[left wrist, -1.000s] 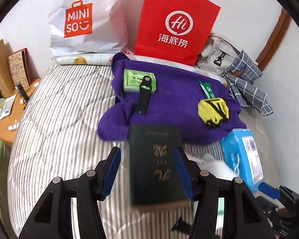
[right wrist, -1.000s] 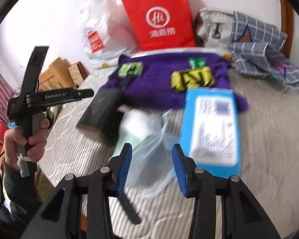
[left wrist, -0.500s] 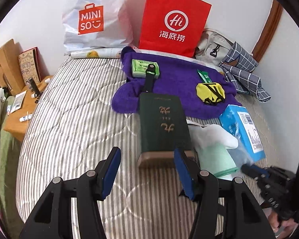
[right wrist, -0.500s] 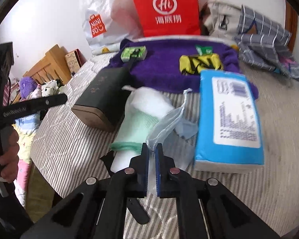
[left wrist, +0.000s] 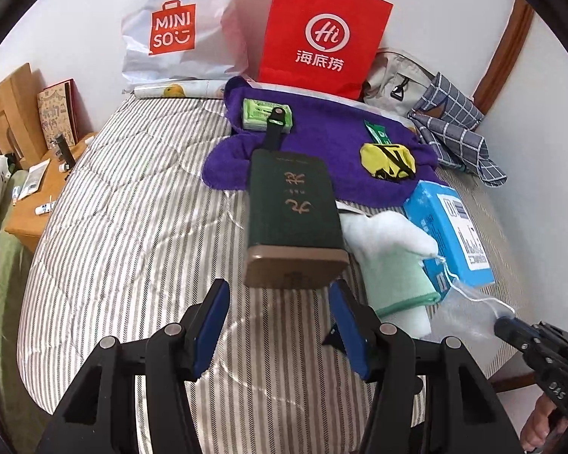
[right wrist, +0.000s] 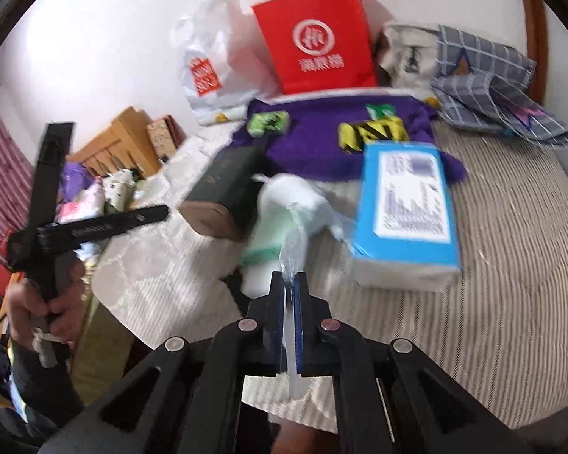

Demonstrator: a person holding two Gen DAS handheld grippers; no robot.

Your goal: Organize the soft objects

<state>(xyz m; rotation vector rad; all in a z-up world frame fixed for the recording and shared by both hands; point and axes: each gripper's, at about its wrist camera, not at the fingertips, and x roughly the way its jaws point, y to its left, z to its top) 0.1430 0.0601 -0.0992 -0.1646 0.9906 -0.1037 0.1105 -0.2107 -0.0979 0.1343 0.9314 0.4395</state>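
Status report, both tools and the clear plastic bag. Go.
Right tool shut on the clear plastic bag. Left tool open, empty, just short of the dark green book. White and mint-green folded cloth partly out of bag, wedged between book and blue tissue pack.

The bed cover [left wrist: 132, 204] looks like matt quilted striped cloth, the purple towel [left wrist: 322, 140] is fuzzy terry, the red bag [left wrist: 322, 34] is smooth paper, and the clear bag [right wrist: 293, 246] is thin, glossy, crinkly plastic.
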